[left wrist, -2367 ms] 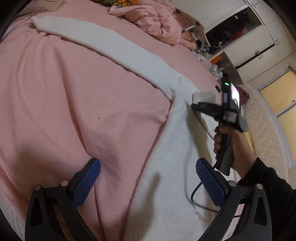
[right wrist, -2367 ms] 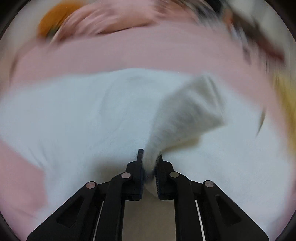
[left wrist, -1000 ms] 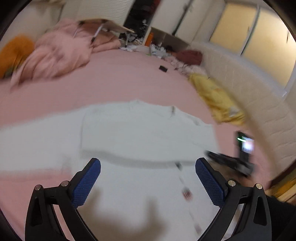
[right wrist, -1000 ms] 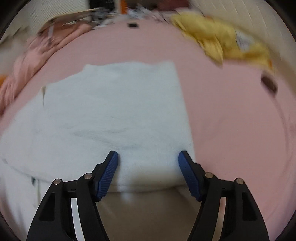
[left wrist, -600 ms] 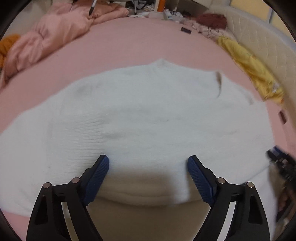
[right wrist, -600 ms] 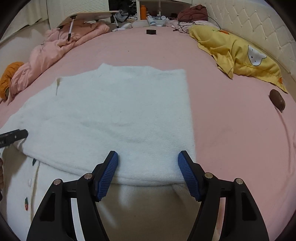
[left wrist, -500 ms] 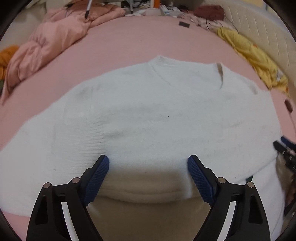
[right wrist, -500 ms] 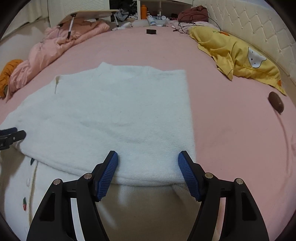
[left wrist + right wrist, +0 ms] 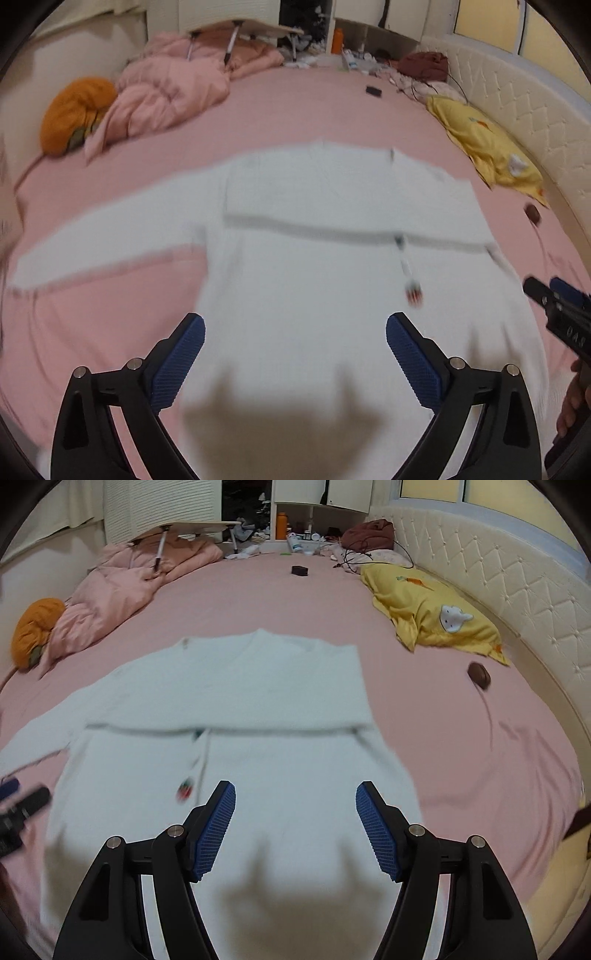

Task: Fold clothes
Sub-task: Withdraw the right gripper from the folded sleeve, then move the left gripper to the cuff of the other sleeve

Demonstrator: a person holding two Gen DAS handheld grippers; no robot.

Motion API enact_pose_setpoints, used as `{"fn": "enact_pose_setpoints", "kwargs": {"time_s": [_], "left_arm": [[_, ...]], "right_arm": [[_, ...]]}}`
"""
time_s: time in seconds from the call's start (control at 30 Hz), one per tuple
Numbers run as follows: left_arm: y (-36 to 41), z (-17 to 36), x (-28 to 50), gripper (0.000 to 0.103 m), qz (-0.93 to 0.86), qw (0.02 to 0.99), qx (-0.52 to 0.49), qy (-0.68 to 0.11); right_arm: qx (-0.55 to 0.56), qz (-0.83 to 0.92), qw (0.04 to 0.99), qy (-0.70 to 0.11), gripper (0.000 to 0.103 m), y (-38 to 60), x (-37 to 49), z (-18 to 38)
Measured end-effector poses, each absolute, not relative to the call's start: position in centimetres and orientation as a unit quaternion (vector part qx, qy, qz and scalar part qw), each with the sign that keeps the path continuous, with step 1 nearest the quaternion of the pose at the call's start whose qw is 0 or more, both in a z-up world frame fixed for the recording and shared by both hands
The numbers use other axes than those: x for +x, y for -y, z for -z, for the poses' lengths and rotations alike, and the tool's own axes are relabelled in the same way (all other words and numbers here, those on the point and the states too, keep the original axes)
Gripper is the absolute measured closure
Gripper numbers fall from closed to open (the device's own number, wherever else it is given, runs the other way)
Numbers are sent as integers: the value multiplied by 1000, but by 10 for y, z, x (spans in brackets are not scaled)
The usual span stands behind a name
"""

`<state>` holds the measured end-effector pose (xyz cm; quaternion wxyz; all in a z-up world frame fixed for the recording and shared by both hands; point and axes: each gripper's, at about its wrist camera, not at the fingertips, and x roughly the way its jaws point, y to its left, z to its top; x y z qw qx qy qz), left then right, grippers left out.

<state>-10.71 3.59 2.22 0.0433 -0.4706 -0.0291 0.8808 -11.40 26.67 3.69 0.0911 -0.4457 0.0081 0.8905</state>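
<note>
With the left gripper [image 9: 295,354] and right gripper [image 9: 295,823] both wide apart and holding nothing above the white sweater [image 9: 240,701] spread on the pink bed [image 9: 461,738], the loosely folded-over sleeve may slip back if snagged.

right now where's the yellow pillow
The yellow pillow lies at the right of both wrist views, on the pink bed along the quilted headboard, beyond the white sweater.

White characters stand on the black body of the right tool [image 9: 565,317] at the frame's edge; blurred, perhaps "0A8"; nothing else legible.
</note>
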Motion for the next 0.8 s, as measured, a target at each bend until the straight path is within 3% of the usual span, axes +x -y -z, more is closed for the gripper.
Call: {"fn": "enact_pose_setpoints", "kwargs": {"time_s": [0.27,0.8], "left_arm": [[-26,24,2,4,-880,38,-472,30],[-31,5,7,4,-893,66,-444,38]], "right_arm": [[-437,-893,105,-9,35,-243,-25,-21],[-418,-903,96,0,35,-235,-10,-38]]}}
